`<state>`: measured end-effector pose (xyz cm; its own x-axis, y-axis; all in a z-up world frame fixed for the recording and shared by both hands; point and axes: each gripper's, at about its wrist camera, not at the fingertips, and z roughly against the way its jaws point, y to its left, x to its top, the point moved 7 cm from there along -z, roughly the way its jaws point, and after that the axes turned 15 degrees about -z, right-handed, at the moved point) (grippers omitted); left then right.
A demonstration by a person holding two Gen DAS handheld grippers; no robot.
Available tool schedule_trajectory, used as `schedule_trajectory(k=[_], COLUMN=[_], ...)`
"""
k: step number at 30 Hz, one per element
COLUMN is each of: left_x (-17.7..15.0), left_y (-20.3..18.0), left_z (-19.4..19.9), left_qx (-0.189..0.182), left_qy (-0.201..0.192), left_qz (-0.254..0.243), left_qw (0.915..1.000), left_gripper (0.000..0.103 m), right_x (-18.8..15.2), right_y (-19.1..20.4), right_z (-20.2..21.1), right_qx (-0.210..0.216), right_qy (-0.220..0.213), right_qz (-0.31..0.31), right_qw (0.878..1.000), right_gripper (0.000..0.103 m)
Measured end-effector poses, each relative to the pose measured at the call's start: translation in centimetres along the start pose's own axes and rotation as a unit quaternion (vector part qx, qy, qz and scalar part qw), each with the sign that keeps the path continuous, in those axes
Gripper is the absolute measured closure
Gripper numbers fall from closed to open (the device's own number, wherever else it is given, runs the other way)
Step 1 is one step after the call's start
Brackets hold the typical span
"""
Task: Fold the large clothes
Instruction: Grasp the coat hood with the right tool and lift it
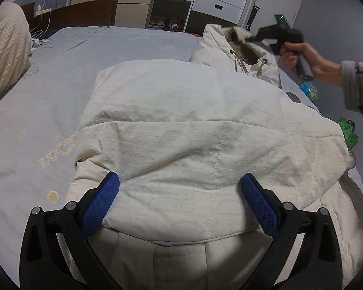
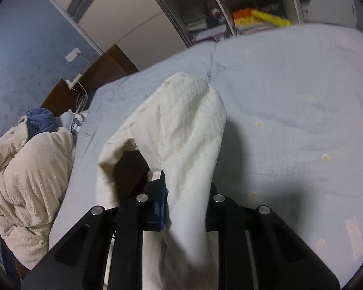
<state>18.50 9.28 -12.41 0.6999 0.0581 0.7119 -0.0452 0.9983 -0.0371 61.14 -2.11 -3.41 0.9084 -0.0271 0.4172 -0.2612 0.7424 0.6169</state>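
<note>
Our left gripper (image 1: 179,200) is spread wide, its two blue pads resting on each side of the near folded edge of the cream padded coat (image 1: 181,125) without pinching it. Our right gripper (image 2: 181,188) is pressed together on a fold of the same coat near its hood (image 1: 242,46), and in the right wrist view the cloth hangs over the closed fingers and drapes down from them. In the left wrist view we see this right gripper held by the right hand (image 1: 300,58), raised above the far right end of the coat. The coat lies on the bed (image 1: 109,55), its long axis running from the left gripper away toward the hood. So the hood end is what we judge must come toward us, over the body of the coat, and the right hand is the nearer one for it; the left gripper can only hold the near edge steady. We count one coat, two grippers, and one other cream knitted garment (image 2: 29,181) heaped at the side of the bed, well apart from the coat.
</note>
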Motion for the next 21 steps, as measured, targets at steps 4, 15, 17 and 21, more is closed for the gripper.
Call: schedule_trajectory(k=[4,15,17,21], left_x=[0.1,-0.4,-0.8,-1.2], left_y=[-0.1,0.3,0.3,0.5], left_z=[-0.1,2.2,3.1,5.4], left_qx=[0.001,0.016,0.017,0.024], left_qy=[0.000,-0.011,-0.011,-0.009], left_qz=[0.000,0.023,0.034,0.042], left_qw=[1.0000,0.9995,0.9992,0.9988], left_gripper=[0.007,0.007,0.007,0.007], right_x=[-2.0,-13.5,-16.3,-20.7], right_y=[3.0,8.4,8.5,7.4], right_z=[4.1,13.8,14.7,16.1], right_qx=[0.007,0.014,0.016,0.031], right_qy=[-0.011,-0.022,-0.019,-0.013], right_qz=[0.024,0.108,0.117,0.092], right_qw=[1.000,0.994,0.993,0.995], right_gripper=[0.088,0.089,0.089,0.088])
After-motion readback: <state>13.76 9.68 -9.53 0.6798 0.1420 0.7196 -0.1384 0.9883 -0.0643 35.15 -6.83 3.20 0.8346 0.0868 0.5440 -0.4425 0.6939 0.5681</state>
